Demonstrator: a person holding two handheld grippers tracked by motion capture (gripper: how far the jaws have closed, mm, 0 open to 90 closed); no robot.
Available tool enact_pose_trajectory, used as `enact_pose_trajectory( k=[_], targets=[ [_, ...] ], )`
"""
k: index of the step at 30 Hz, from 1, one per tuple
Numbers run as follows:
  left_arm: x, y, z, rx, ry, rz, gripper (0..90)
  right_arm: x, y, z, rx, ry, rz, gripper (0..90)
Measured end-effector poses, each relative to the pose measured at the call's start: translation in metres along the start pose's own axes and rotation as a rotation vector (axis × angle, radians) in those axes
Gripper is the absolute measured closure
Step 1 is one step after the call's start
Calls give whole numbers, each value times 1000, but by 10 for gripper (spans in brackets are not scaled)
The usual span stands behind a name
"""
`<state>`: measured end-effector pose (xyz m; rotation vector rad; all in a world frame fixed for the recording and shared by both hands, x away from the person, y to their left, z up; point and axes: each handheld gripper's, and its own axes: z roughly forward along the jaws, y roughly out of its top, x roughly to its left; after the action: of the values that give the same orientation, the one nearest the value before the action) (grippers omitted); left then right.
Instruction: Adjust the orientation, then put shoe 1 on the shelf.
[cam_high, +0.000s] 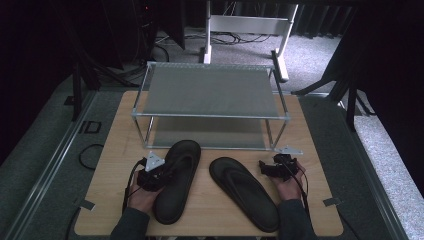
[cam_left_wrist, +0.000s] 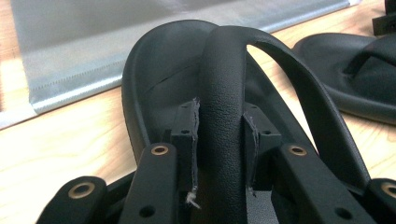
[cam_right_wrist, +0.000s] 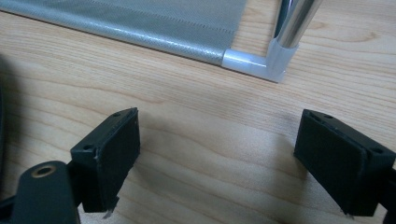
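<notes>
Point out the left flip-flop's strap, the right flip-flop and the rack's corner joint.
left flip-flop's strap (cam_left_wrist: 222, 93), left gripper view, on its clamped stretch.
right flip-flop (cam_high: 245, 192), high view, mid-sole.
rack's corner joint (cam_right_wrist: 261, 63), right gripper view, white connector.

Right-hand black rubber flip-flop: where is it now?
In the high view the right-hand black rubber flip-flop lies on the wooden table, in front of the metal shoe rack, beside the open right gripper.

- Dim, dark surroundings; the table (cam_high: 115, 150) is moderately lit from above.
- Soft shadows under the sandals (cam_high: 177, 180).
- Glare on the rack post (cam_right_wrist: 294, 23).
- Close views slightly soft.
</notes>
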<state>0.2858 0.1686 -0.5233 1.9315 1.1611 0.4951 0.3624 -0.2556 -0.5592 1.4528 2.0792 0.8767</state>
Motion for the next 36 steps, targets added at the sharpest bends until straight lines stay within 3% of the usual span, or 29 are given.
enact_pose_trajectory(
  k=[17, 23, 30, 36],
  targets=[
    [-10, 13, 25, -14, 42, -47, 707, 0, 0, 0, 0, 0, 0, 140],
    [-11, 15, 32, -29, 57, -77, 708, 0, 0, 0, 0, 0, 0, 140],
    [-10, 13, 36, -30, 67, -82, 703, 0, 0, 0, 0, 0, -1, 140],
    [-9, 13, 32, -31, 50, -64, 568, 0, 0, 0, 0, 1, -2, 140]
  ],
)
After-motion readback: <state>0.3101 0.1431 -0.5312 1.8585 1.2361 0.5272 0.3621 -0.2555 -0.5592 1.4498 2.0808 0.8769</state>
